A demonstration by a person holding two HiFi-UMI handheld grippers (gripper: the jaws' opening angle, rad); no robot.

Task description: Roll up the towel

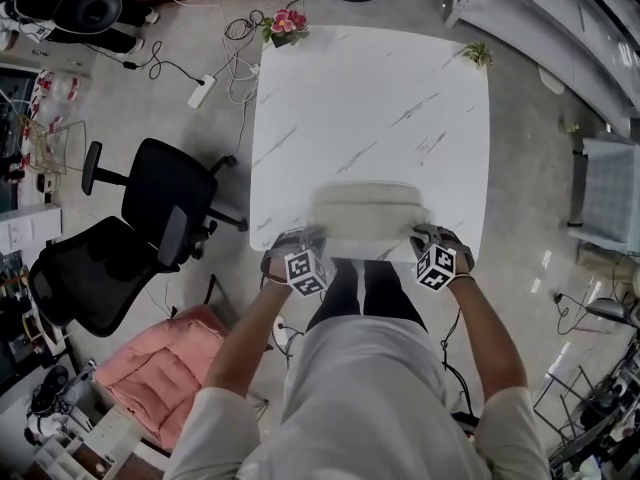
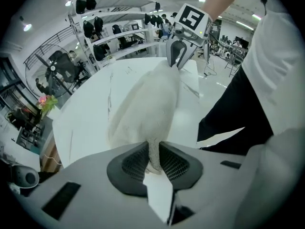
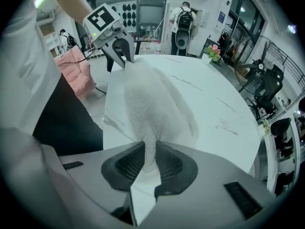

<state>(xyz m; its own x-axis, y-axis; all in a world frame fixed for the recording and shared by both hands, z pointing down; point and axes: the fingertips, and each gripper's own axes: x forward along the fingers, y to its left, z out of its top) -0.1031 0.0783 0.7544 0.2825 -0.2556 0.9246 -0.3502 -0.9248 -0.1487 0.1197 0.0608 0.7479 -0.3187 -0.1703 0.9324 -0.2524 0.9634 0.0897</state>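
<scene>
Claws numbered two: left claw (image 2: 153,155) and right claw (image 3: 149,157) each clamped tight on an end of one fluffy white towel (image 1: 368,211).

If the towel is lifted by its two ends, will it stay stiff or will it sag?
It will probably sag: the towel is soft cloth, bunched where the left gripper and the right gripper pinch it. It looks light, and its fluffy surface should hardly slip from that grip.

1. A white marble-veined table (image 1: 370,98), with pink flowers (image 1: 287,23) at its far left corner and a small green plant (image 1: 478,55) at its far right.
2. A black office chair (image 1: 160,203) stands left of the table, a second black chair (image 1: 85,273) beside it.
3. A pink cushion (image 1: 165,363) lies nearer.
4. A white power strip (image 1: 201,91) lies on the floor.
</scene>
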